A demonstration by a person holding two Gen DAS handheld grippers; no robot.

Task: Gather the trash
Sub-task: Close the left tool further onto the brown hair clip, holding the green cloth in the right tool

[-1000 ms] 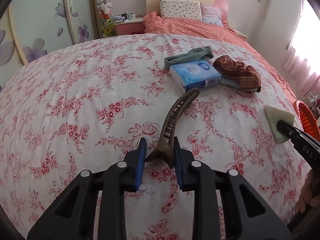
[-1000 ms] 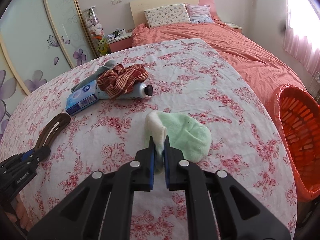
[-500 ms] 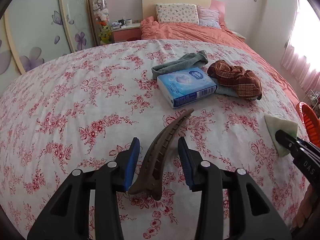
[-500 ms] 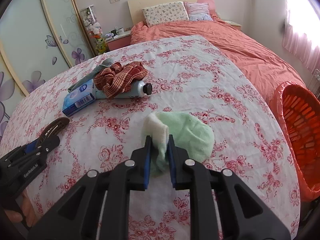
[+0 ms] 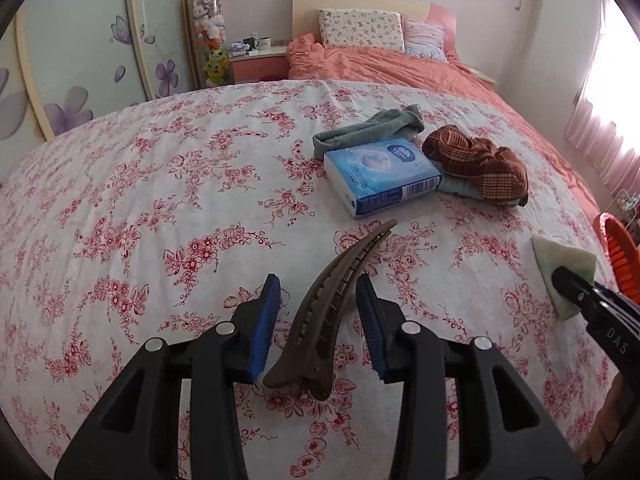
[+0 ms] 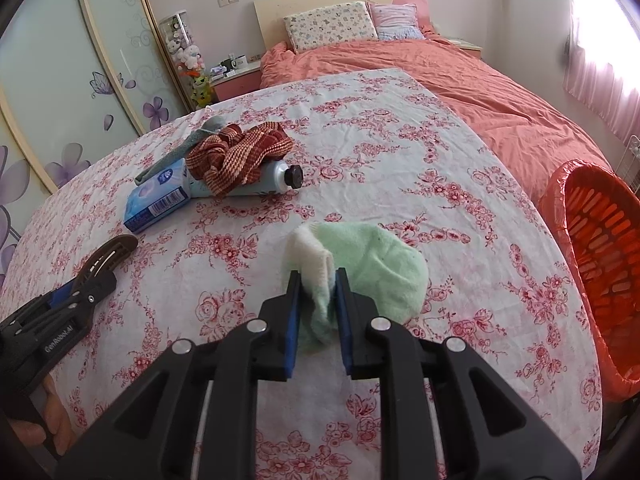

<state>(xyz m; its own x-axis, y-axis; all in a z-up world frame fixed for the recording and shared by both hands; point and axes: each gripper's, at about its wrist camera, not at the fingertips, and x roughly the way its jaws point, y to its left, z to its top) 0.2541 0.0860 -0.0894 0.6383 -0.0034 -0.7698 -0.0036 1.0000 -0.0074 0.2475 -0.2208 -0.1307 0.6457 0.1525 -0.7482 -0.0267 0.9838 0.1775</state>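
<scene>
the left gripper [image 5: 316,292] hangs low over the floral bedspread [image 5: 168,208] with its blue-padded fingers spread wide, released, and the brown hair clip [image 5: 334,300] lies on the cloth in the gap between them, touching neither pad; its narrow tip points away toward the blue tissue pack [image 5: 380,178], its hinged end sits nearest the camera. the right gripper [image 6: 317,280] has its fingers drawn in against the pale green sock [image 6: 360,268], pinching the folded cream-and-green cuff end between the pads while the rest of the sock rests flat on the bedspread to the right of the fingers. in the left view that same sock shows as a small cream and green corner at the right edge, held in the black tip of the other tool. beyond the clip, the tissue pack lies just beside a grey sock [image 5: 368,130] and touches a light blue bottle [image 6: 256,182] with a black cap, which is half covered by a crumpled brown checked cloth [image 6: 236,156]. an orange slatted basket [image 6: 600,248] stands off the right side of the bed, well apart from the sock. farther back are an orange quilt [image 6: 460,76], two pillows against the headboard, and a bedside stand by the flowered wardrobe doors
</scene>
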